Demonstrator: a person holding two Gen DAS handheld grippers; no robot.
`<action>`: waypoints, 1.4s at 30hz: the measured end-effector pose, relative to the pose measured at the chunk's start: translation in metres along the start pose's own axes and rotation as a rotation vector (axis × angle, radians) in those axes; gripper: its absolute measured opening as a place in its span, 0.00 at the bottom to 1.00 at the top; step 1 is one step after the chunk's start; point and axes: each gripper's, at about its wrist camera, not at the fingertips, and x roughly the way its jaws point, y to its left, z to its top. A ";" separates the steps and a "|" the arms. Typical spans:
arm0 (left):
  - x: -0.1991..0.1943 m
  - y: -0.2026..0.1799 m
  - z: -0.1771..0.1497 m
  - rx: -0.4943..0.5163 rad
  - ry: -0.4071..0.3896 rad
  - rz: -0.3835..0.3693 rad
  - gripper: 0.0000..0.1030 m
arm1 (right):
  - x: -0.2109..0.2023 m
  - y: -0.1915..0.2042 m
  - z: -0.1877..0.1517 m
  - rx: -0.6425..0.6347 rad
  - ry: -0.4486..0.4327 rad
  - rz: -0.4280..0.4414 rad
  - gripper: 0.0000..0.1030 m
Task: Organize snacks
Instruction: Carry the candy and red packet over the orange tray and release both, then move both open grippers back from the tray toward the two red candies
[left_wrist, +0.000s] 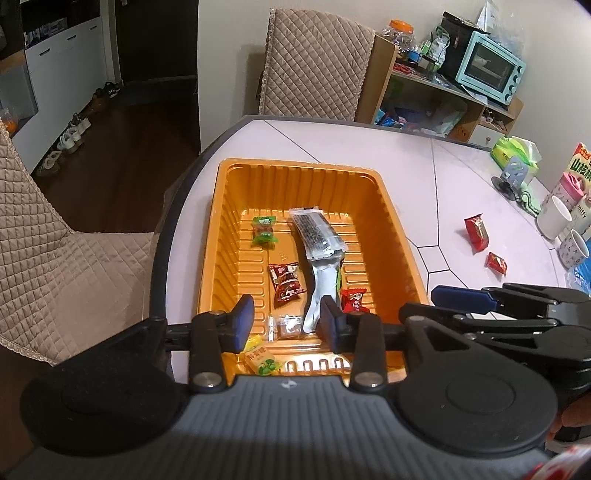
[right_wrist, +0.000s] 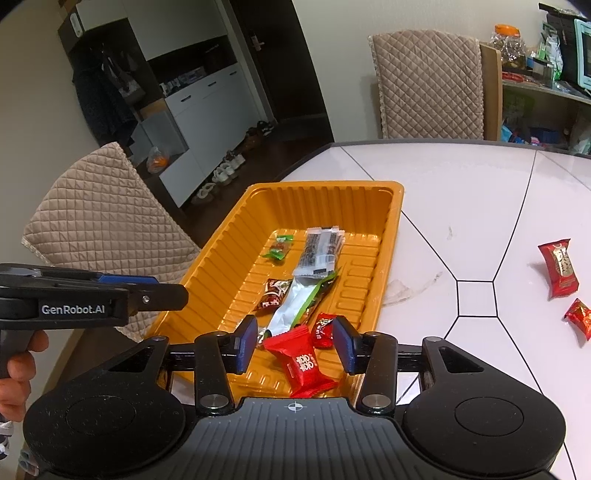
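Observation:
An orange tray (left_wrist: 402, 236) (right_wrist: 391, 221) on the white table holds a long black bar (left_wrist: 317, 236), a silver wrapper (left_wrist: 321, 291), a green candy (left_wrist: 264, 230), a dark red packet (left_wrist: 286, 284) and a small red candy (left_wrist: 352, 299). My left gripper (left_wrist: 287, 323) (right_wrist: 166, 290) hangs open over the tray's near end, above a small brown packet (left_wrist: 290, 326), with a yellow-green snack (left_wrist: 260, 356) lying under its left finger. My right gripper (right_wrist: 295, 341) (left_wrist: 443, 297) stands open with a red packet (right_wrist: 304, 365) loose between its fingers. Two red packets (right_wrist: 559, 271) (right_wrist: 580, 317) lie outside the tray.
Quilted chairs (left_wrist: 314, 62) (right_wrist: 103, 206) stand at the far and left sides. Cups (left_wrist: 556, 216), a carton and a green tissue pack (left_wrist: 515, 151) crowd the table's right edge. A shelf with a mint toaster oven (left_wrist: 491, 70) is behind. A hand (right_wrist: 18, 365) grips the left handle.

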 end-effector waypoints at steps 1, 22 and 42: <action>-0.002 -0.001 -0.001 0.001 0.000 -0.001 0.36 | -0.001 0.000 0.000 -0.001 -0.002 -0.001 0.46; -0.032 -0.050 -0.042 0.054 0.064 -0.087 0.42 | -0.073 -0.041 -0.042 0.085 -0.025 -0.049 0.58; 0.008 -0.168 -0.045 0.258 0.144 -0.284 0.42 | -0.151 -0.121 -0.091 0.295 -0.062 -0.280 0.59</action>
